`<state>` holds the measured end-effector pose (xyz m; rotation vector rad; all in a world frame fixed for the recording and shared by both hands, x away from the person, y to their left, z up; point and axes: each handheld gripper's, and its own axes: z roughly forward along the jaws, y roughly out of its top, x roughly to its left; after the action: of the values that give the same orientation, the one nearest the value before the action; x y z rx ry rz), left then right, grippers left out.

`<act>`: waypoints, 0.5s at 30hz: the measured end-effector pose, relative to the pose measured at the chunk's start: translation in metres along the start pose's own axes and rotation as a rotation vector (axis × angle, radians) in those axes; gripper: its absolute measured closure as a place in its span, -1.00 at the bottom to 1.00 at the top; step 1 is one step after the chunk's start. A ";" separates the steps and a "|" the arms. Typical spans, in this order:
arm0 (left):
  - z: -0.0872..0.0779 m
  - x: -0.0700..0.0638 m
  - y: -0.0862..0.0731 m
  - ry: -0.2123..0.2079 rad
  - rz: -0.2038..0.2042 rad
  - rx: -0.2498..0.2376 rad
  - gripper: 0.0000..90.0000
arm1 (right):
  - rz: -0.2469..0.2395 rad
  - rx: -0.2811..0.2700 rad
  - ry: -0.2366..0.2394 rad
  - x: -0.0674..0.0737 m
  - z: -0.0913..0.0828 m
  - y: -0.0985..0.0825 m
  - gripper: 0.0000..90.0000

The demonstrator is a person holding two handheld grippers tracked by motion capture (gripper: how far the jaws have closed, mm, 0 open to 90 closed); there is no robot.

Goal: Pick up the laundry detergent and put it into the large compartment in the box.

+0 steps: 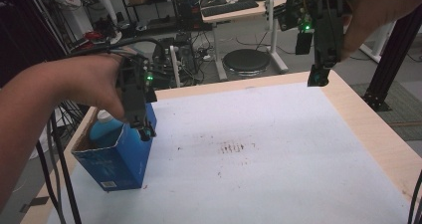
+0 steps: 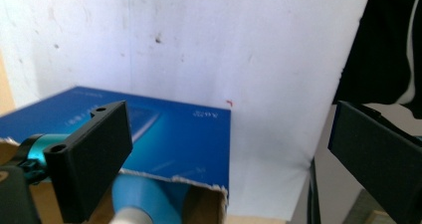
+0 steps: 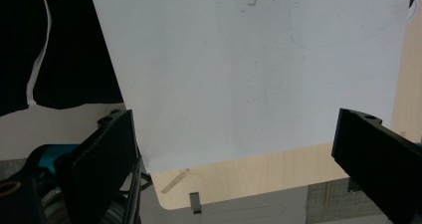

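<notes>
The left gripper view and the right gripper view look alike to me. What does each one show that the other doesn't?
The left gripper view alone has the blue box, torn open on top, with a blue bottle inside, just beneath the open left gripper. The right gripper view alone has the table's rounded wooden corner and floor beyond, under the open right gripper. Both share the white table cover and a pair of wide-apart black jaws.

Blue box (image 1: 124, 154), white stained table (image 1: 278, 149)

We see bottle (image 1: 105, 127) mostly hidden inside box (image 1: 124, 159); box print (image 2: 82, 118) too blurred to read.
</notes>
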<state>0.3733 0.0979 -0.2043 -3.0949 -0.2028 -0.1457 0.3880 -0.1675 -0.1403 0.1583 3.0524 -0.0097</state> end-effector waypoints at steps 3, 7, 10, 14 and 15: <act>0.003 -0.001 0.006 0.002 0.012 0.004 -0.96 | 0.000 0.001 0.002 0.000 0.001 0.001 -0.93; 0.008 -0.002 0.010 -0.008 0.032 0.011 -0.96 | 0.002 0.002 0.002 0.000 0.001 0.001 -0.93; 0.011 -0.001 0.012 -0.023 0.035 0.011 -0.96 | 0.002 0.003 0.005 0.000 0.001 0.001 -0.93; 0.015 0.000 0.015 -0.032 0.039 0.019 -0.96 | -0.008 0.008 0.008 0.001 0.001 0.002 -0.93; 0.015 0.000 0.015 -0.029 0.035 0.022 -0.96 | -0.007 0.012 0.009 0.002 0.000 0.002 -0.93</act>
<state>0.3769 0.0836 -0.2199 -3.0781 -0.1502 -0.0970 0.3866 -0.1656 -0.1406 0.1493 3.0619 -0.0277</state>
